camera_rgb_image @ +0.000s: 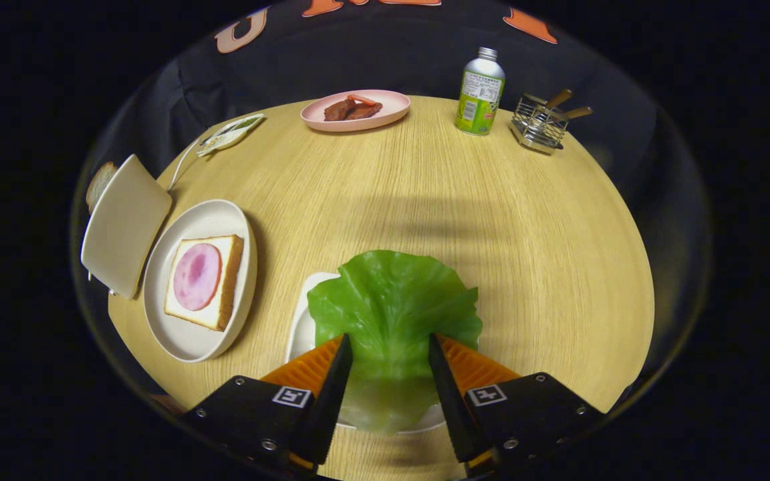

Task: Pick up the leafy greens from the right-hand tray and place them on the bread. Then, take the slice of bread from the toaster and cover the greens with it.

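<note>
So far the tool [388,344] is gaping wide over the leafy greens [392,314], gripping nothing, on their near tray [299,327], while the bread [206,280] is waiting left, uncovered.

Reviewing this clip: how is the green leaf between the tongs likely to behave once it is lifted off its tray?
The leafy greens look thin and wide, so the leaf probably droops on both sides. The sheen suggests a smooth, possibly slippery surface. Its edges overhang the white tray, so it likely weighs little and may swing. The tongs stand open around its near part, not pressing it.
</note>
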A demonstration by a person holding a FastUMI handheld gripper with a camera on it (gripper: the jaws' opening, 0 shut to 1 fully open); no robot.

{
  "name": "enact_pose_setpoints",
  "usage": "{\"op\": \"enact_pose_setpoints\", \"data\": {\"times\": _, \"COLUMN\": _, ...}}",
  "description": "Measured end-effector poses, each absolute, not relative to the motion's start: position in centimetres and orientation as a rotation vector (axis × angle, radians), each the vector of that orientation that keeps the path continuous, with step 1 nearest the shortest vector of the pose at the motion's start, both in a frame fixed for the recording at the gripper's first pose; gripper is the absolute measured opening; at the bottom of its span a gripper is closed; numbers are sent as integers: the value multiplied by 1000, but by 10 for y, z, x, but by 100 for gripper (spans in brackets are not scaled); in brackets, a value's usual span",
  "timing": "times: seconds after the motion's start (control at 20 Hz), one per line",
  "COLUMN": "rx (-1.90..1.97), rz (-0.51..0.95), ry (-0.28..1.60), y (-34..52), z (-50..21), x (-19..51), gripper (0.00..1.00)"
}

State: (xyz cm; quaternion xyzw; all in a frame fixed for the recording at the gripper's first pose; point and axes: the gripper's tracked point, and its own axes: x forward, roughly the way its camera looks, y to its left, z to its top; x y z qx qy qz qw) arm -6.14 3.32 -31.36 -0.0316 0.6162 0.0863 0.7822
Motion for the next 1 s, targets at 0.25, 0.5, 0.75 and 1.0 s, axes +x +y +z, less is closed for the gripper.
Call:
{"op": "enact_pose_setpoints", "data": {"times": 0.25, "rx": -22, "rz": 132, "ry": 1331, "y": 30, "z": -312, "x": -58, "gripper": 23}}
{"op": "enact_pose_setpoints", "data": {"times": 0.5, "rx": 107, "rz": 146, "ry": 1332, "y": 45, "z": -294, "x": -54, "gripper": 7}}
{"op": "enact_pose_setpoints", "data": {"times": 0.75, "rx": 126, "rz": 214, "ry": 1278, "y": 70, "z": -266, "x": -46, "gripper": 7}}
{"op": "enact_pose_setpoints", "data": {"times": 1.0, "rx": 149, "rz": 292, "ry": 1233, "y": 108, "z": -239, "x": -38, "gripper": 7}}
